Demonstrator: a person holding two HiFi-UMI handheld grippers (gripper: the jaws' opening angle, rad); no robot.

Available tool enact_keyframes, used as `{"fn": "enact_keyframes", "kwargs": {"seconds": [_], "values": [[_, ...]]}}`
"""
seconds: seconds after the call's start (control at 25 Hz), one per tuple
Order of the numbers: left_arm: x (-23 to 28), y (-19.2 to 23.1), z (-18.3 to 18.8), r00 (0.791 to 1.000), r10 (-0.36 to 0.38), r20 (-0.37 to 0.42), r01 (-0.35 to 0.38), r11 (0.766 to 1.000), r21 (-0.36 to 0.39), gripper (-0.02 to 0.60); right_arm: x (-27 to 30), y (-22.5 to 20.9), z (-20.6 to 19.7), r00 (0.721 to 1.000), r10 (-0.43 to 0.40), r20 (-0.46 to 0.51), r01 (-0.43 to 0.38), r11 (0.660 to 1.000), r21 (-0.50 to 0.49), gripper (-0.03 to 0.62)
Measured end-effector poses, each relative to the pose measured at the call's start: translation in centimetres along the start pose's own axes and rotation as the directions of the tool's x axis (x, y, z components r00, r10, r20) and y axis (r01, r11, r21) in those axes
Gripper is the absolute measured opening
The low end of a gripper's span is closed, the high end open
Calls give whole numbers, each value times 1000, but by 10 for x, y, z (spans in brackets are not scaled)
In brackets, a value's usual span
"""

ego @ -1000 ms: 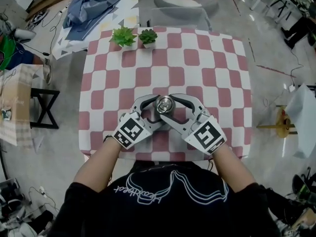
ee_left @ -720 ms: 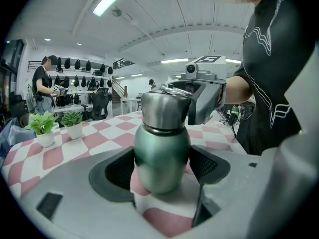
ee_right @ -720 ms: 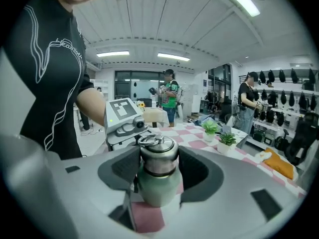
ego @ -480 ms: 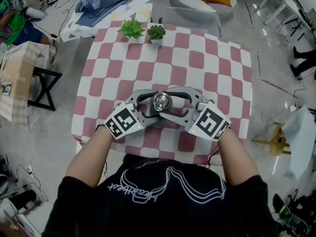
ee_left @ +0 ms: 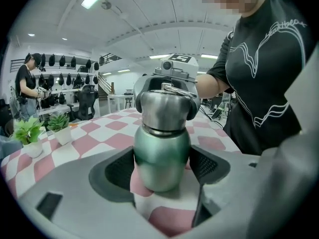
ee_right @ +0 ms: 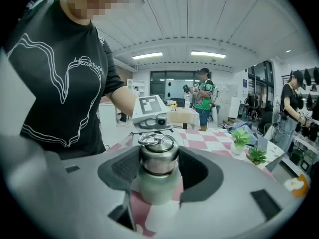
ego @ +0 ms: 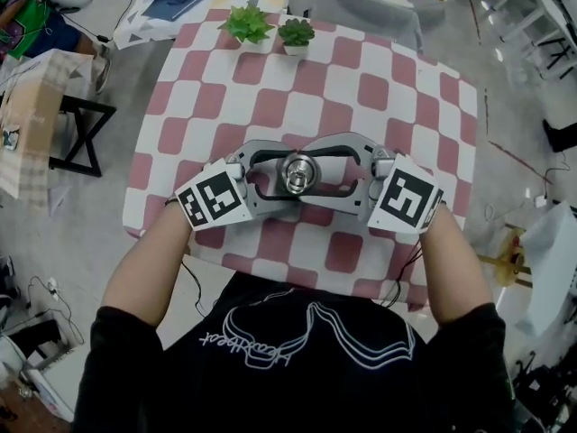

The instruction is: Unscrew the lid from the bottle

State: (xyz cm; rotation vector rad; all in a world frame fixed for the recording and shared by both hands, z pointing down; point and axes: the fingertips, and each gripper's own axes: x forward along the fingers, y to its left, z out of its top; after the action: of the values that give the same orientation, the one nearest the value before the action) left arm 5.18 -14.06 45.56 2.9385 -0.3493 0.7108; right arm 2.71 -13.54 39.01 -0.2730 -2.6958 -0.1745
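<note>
A metal bottle (ego: 297,171) with a green body (ee_left: 160,156) and a silver ringed lid (ee_right: 158,151) stands upright on the red-and-white checked table (ego: 361,88), near its front edge. My left gripper (ego: 285,177) comes in from the left and is shut on the body, with both pads against its sides (ee_left: 162,166). Coming in from the right and higher up, my right gripper (ego: 312,171) is shut on the lid (ee_right: 158,169). In the left gripper view the right gripper (ee_left: 167,96) wraps the lid. Lid and body still sit together.
Two small potted plants (ego: 248,23) (ego: 296,32) stand at the table's far edge. A side table (ego: 36,124) is on the floor to the left. People stand in the room beyond (ee_right: 204,98). My torso is close behind the front edge.
Both grippers have swung from a V shape to nearly level, the right one counterclockwise and the left one clockwise around the bottle. The head view has also shifted. Both grips stay on.
</note>
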Motion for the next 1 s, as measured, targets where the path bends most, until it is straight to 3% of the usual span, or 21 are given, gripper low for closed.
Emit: {"fn": "enact_keyframes", "kwargs": {"seconds": [0.28, 0.48, 0.64, 0.8, 1.0], "values": [[-1, 0, -1, 996, -83, -23, 84, 996, 42, 350, 1, 0, -3, 999, 21, -46, -22, 1000, -17, 249], [0, -2, 0, 999, -53, 5, 53, 998, 25, 350, 0, 0, 0, 998, -41, -53, 42, 999, 24, 295], [-2, 0, 1, 999, 14, 37, -14, 1000, -12, 350, -4, -3, 7, 986, -164, -18, 165, 984, 65, 328], [-2, -1, 1, 992, 110, 57, -106, 992, -67, 350, -9, 2, 9, 948, -319, 21, 313, 941, 130, 345], [-3, 1, 1, 968, 238, 75, -227, 965, -133, 350, -10, 3, 6, 868, -496, 26, 482, 853, 203, 336]]}}
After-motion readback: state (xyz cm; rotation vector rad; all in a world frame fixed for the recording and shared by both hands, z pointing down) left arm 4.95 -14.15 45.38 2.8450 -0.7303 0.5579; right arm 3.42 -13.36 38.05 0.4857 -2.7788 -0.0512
